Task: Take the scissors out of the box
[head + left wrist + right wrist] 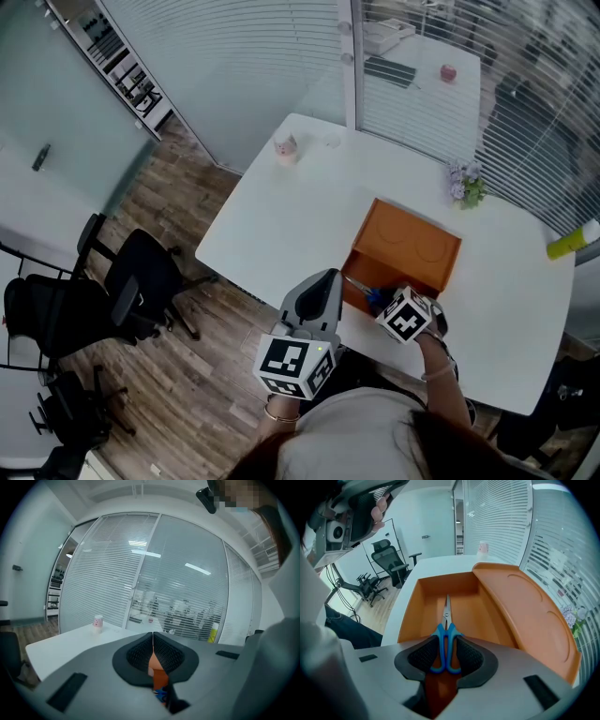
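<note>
**A:** Right gripper view showed it best: the right gripper [446, 643] stood spread wide, jaws astride the handles of the blue-handled steel scissors [446, 620], not pinching yet.

**B:** And the scissors?

**A:** Flat on the floor of the open orange plastic box [412, 616], blades pointing away. The left gripper [153, 639] was clamped together on nothing, near the box.

**B:** The risk?

**A:** An off-centre close, I reckoned. It might catch one loop, and the pair would swing or slip back. Nothing steadied the box, so it could slide on the white table [281, 225].

Left gripper [153, 638] jaws together, white table [61, 644], pink cup [97, 622], blinds [108, 573] behind
</note>
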`<state>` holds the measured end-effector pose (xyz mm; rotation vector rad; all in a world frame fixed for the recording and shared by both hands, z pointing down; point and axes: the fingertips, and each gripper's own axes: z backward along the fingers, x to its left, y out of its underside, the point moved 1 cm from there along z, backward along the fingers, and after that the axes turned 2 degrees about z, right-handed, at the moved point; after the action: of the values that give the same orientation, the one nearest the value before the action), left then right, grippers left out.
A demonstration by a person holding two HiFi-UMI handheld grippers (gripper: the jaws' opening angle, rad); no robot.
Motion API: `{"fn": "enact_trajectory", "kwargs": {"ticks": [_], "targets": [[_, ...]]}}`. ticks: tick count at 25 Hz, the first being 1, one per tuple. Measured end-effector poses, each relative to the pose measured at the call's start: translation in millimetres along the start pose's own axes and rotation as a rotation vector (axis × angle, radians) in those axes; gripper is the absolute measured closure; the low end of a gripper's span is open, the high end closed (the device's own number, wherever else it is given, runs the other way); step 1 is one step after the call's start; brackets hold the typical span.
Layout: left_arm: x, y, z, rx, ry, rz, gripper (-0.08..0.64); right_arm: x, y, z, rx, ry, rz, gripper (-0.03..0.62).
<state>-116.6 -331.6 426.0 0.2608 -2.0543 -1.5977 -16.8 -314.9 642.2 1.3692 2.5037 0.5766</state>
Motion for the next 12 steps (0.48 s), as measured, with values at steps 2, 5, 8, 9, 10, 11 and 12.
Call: {"fn": "enact_trajectory", "kwargs": {"ticks": [2,5,8,9,10,11,12], "targets": [[0.1,-0.4,-0.6,-0.001,-0.001,0.0,0.54,0.0,0.4,-0.6,0.006,0.002,0.012,0.439],[0.4,0.9,-1.5,-0.001,-0.003,0.002,0.54,-0.5,1.1,-1.9,0.009,0.001,0.027,0.439],[-0.2,1.9,-1.1,0.0,-0.004,0.007,0.54,-0.5,0.8,-1.7,0.007,0.003,0.032,0.439],[-0.7,2.0,-0.8,0.0,-0.004,0.008,0.54,-0.5,0.8,-1.4,0.006,0.004,0.033,0.44],[-1.1,1.8,-0.4,-0.002,-0.004,0.009,0.54,-0.5,0.7,-1.1,0.005,0.006,0.033,0.442],[-1.3,1.4,0.1,-0.003,-0.003,0.009,0.54,-0.3,0.6,-1.0,0.003,0.007,0.031,0.448],[-1.2,1.0,0.7,-0.005,-0.003,0.009,0.54,0.0,0.5,-0.9,0.0,0.008,0.03,0.457]]}}
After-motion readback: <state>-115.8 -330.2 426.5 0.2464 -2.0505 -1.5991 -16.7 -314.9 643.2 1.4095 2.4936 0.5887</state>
